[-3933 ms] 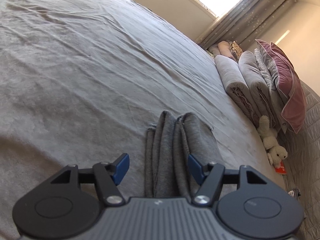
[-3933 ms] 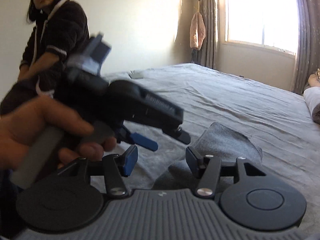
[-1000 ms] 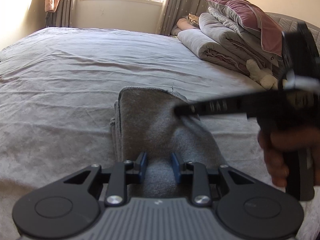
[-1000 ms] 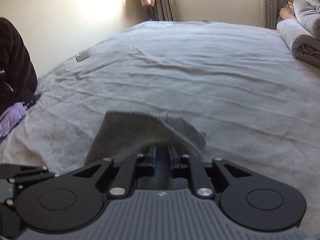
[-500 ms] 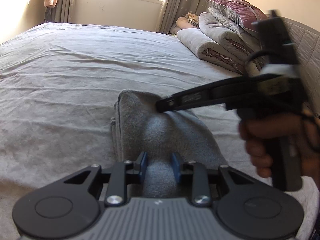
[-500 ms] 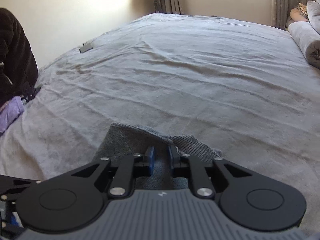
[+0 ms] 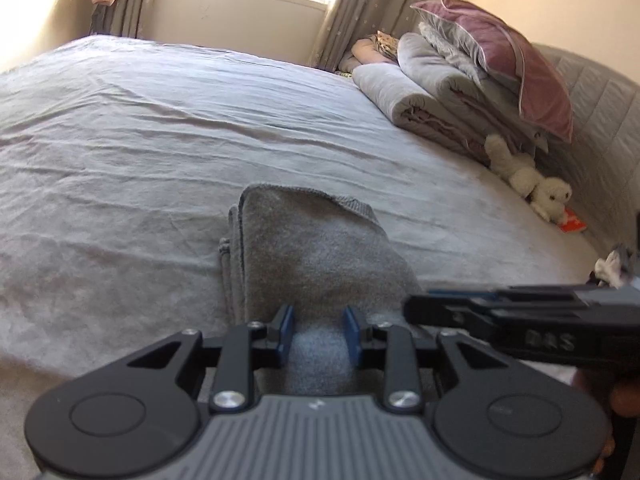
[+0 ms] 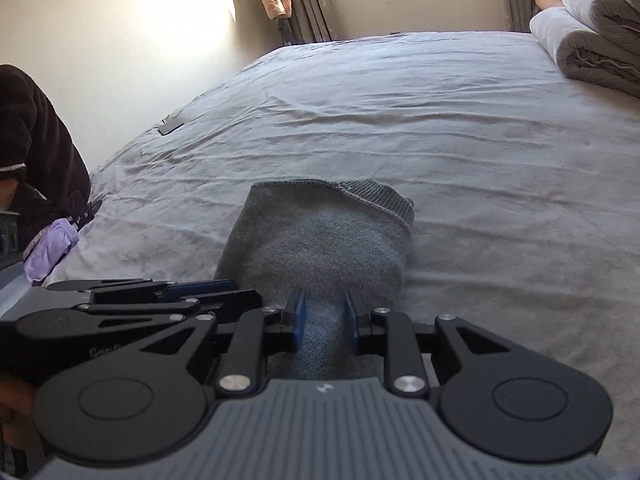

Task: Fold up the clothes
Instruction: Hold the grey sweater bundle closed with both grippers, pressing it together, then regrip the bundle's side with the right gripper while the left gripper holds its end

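Bed (image 7: 160, 128) covered in pale sheet, with a grey sweater (image 7: 316, 252) folded into a compact stack near its front edge. The left gripper (image 7: 318, 334) pinches the sweater's near end; the right gripper (image 8: 323, 318), just beside it, has been opening, cloth between its narrow jaws. Folding looks nearly finished; releasing remains.

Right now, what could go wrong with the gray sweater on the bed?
1. The right gripper has just been opening with the gray sweater between its pads; the fold could spring loose.
2. The left gripper seems to pinch the near edge; pulling may drag the stacked layers apart.
3. Both grippers sit close and might bump.
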The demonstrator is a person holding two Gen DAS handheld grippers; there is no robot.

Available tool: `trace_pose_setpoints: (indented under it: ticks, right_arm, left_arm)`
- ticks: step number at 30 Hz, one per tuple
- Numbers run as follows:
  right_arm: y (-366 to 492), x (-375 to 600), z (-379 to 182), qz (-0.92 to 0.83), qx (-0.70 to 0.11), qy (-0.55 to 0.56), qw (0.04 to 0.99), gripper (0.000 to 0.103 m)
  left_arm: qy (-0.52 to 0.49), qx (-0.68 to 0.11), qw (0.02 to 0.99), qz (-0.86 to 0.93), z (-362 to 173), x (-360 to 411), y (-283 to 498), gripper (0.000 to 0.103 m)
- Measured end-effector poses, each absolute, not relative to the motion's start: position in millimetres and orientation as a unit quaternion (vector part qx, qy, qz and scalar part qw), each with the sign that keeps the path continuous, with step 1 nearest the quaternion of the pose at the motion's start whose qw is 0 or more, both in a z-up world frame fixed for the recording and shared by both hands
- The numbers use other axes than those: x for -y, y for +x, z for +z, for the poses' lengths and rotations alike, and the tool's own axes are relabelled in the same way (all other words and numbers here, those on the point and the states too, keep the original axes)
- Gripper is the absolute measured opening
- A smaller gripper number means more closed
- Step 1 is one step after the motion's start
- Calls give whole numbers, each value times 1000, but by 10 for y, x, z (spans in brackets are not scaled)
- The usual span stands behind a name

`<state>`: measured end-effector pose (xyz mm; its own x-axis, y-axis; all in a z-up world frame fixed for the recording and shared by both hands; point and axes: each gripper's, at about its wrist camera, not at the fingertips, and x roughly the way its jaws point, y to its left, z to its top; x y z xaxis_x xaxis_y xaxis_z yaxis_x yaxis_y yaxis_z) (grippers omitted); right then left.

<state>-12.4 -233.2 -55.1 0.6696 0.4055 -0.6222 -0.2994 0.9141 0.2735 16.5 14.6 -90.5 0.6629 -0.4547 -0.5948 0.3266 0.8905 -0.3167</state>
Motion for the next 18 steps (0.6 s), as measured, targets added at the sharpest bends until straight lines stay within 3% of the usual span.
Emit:
trace_pose_setpoints:
  ticks: [14,18]
  right_arm:
    - [-420,2250,-782,215,-353,9,911,38]
    - [-405,2555,-694,199,-356,112,906,63]
  left_arm:
    - [-111,-376,904,-172,-1060,-308,224,39]
    - [-163,-388,890,-173,-998,-507,247,39]
